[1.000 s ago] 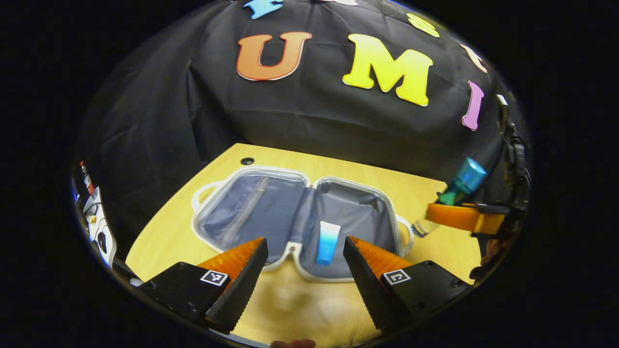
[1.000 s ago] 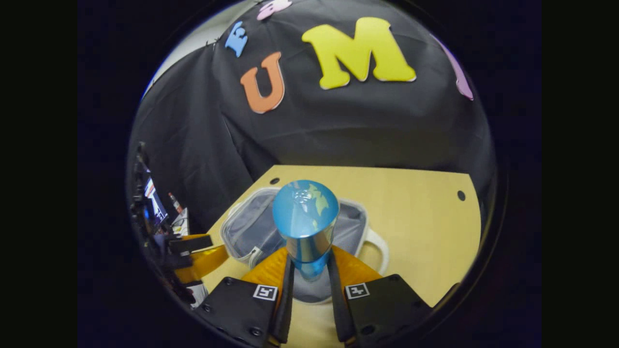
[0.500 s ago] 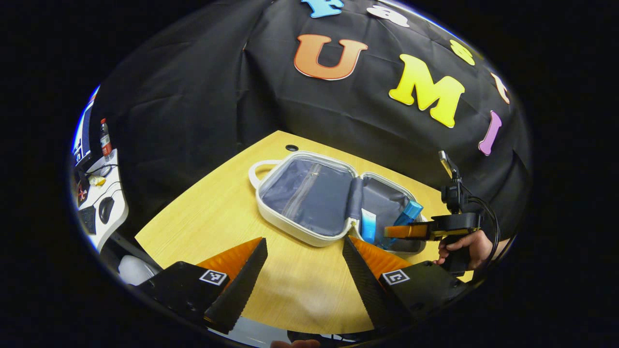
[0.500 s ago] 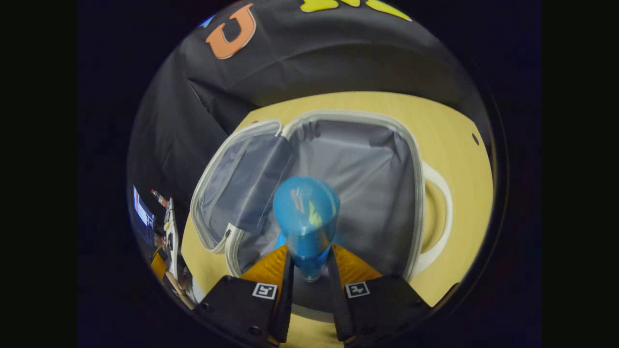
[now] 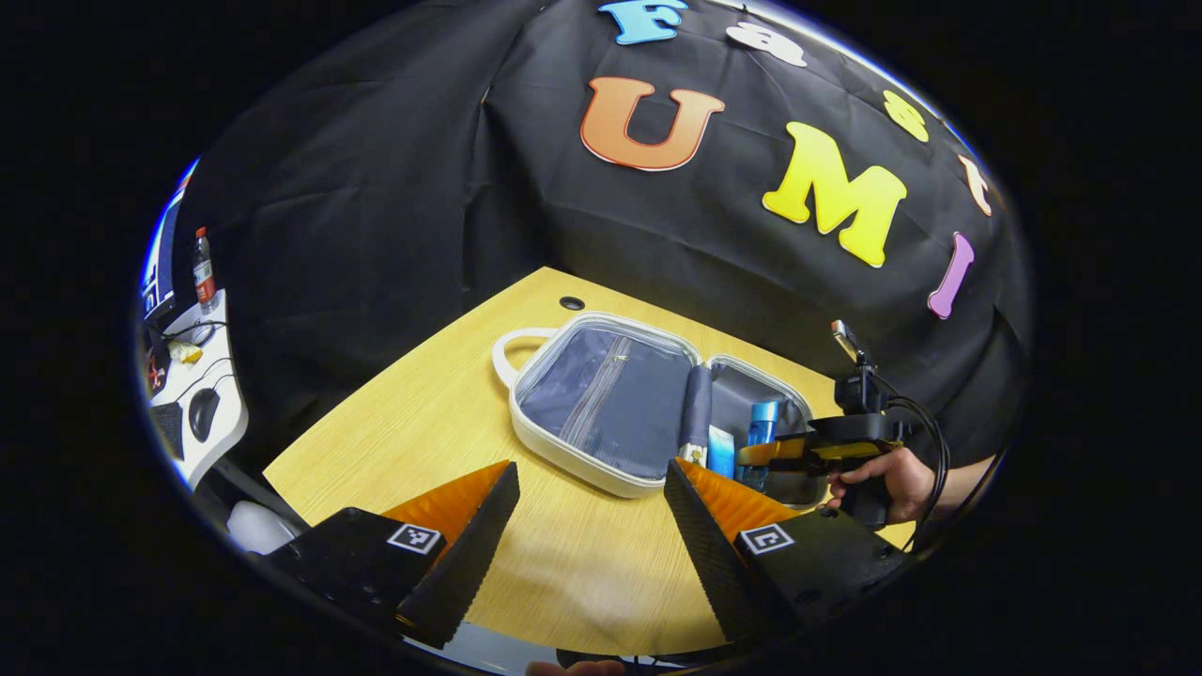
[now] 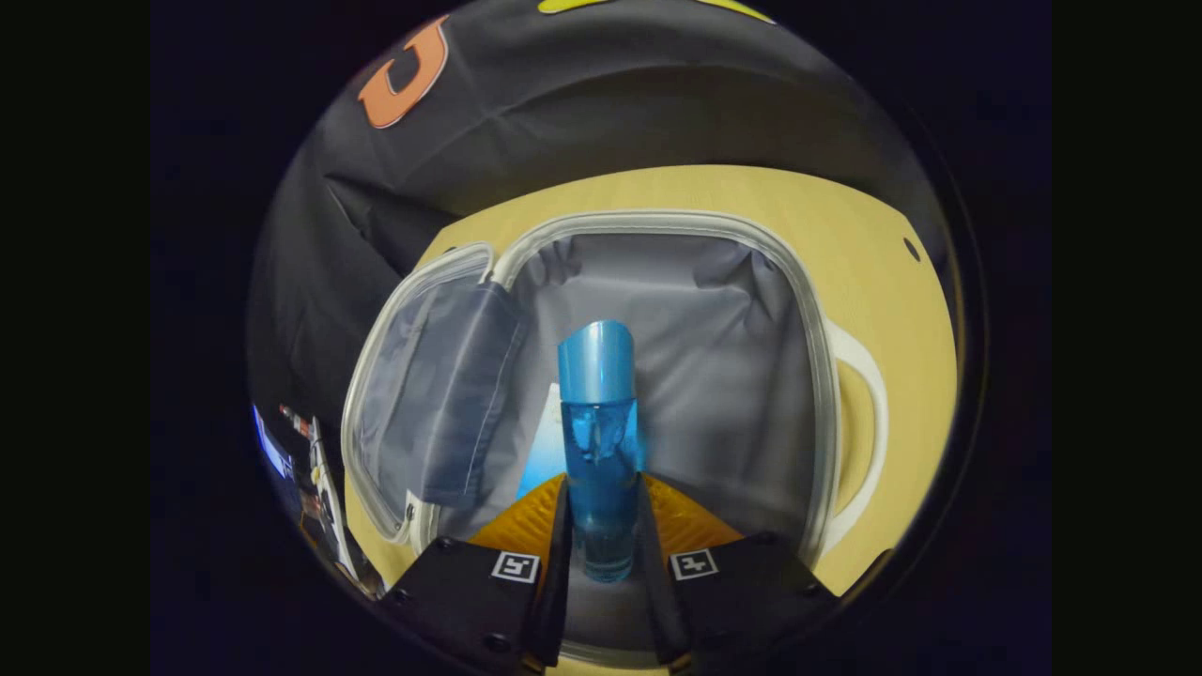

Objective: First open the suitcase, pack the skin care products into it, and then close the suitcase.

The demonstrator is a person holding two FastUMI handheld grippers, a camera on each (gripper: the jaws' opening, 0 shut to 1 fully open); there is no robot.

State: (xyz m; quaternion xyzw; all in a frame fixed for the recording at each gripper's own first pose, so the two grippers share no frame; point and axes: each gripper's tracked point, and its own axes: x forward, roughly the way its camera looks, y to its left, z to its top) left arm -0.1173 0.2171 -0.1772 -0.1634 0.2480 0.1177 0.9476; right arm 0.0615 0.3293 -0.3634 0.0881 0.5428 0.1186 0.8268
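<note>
Open suitcase (image 5: 601,413): left half lying bare. Right half: tube (image 5: 720,452) and bottle (image 6: 598,451) crowding its near-left part, right claw (image 6: 601,526) occupying it. Table (image 5: 423,432) lying free leftward.

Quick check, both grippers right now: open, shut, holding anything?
Left gripper: open, holding nothing, above the table.
Right gripper: shut on the blue bottle, over the open suitcase.

Tube (image 6: 546,449) largely hidden behind blue bottle (image 6: 598,441). Suitcase (image 6: 819,376) near rim covered by right tongs (image 6: 602,563). Side-desk items (image 5: 188,376) too small to identify.
</note>
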